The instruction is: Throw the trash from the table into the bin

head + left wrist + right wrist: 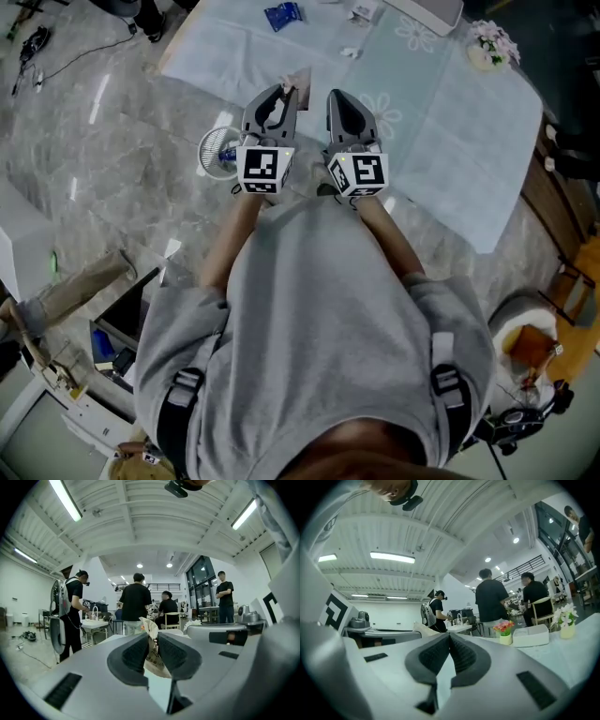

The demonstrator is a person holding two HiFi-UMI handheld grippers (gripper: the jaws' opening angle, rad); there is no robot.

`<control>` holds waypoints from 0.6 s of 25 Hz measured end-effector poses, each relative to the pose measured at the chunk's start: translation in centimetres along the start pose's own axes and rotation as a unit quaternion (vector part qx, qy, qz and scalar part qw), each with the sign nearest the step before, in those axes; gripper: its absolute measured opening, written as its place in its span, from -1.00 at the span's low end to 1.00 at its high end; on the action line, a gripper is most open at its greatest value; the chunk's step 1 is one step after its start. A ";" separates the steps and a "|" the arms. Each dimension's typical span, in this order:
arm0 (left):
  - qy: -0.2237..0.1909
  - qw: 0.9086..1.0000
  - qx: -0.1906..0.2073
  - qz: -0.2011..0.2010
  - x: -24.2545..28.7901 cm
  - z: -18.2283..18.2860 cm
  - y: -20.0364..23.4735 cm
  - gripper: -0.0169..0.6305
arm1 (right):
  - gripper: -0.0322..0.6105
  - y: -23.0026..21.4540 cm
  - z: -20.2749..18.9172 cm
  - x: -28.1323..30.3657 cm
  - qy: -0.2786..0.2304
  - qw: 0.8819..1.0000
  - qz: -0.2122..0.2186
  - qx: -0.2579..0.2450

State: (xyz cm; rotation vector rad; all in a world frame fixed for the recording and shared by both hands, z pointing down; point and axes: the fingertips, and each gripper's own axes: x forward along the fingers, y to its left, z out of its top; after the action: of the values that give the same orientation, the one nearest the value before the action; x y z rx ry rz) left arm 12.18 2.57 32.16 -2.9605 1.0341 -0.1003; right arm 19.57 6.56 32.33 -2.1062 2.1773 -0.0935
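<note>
My left gripper [278,94] is shut on a crumpled beige paper wrapper [301,82], held out level over the table's near edge. In the left gripper view the printed wrapper [150,624] sticks up and down out of the jaws of the left gripper [152,638]. Close beside it on the right, my right gripper [337,96] is shut with nothing in it, and the right gripper view shows the right gripper [450,638] with its pads pressed together. A round white wire basket [218,151] stands on the floor just left of the left gripper. A blue wrapper [282,15] lies on the table.
The table [441,122] has a pale cloth with small white scraps [350,52] and a flower vase [488,44] at its far right corner. Pink flowers [504,627] and a white tray [529,637] stand ahead. People [135,603] stand beyond. Boxes and a chair edge the floor.
</note>
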 end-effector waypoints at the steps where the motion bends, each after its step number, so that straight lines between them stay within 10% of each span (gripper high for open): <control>1: 0.001 1.000 -0.001 0.015 -0.7 -0.1 1.0 -0.73 | -0.88 1.0 -0.1 0.6 0.001 1.000 0.015 0.000; 15: 0.013 0.978 -0.025 0.207 -10.8 -1.7 12.3 -0.73 | -0.88 14.0 -2.8 6.2 0.029 0.979 0.204 0.007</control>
State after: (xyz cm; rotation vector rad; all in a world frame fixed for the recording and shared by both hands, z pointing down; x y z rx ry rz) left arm -3.98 -0.35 32.93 -2.7175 1.6487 -0.1109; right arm 5.12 0.77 33.20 -1.6237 2.5817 -0.1342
